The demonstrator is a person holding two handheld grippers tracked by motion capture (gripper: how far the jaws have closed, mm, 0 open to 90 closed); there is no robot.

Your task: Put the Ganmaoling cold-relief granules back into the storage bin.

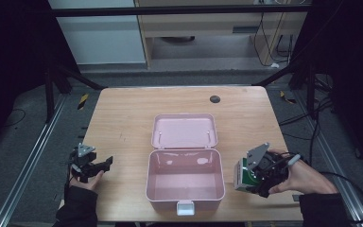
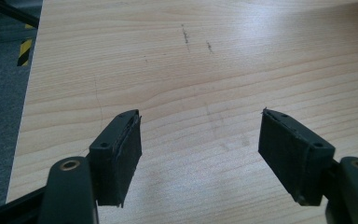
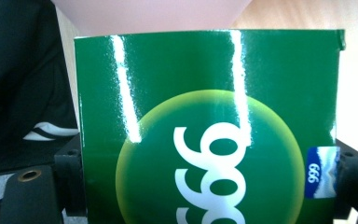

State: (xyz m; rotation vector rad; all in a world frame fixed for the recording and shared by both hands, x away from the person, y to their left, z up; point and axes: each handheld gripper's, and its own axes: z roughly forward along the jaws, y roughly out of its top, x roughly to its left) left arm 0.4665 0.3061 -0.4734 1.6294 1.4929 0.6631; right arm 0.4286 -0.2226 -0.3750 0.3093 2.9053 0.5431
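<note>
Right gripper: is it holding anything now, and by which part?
Yes. The right gripper holds the green box, its jaws clamped on the box's two opposite side faces at the near end. The left gripper is open, holding nothing.

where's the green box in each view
high view: the green box sits lower right, clamped in the right gripper, just right of the open pink case.
left gripper view: not in it; bare wooden table between open jaws.
right gripper view: the box fills the centre, held between the jaws.
shared landmark: the wooden tabletop.
</note>
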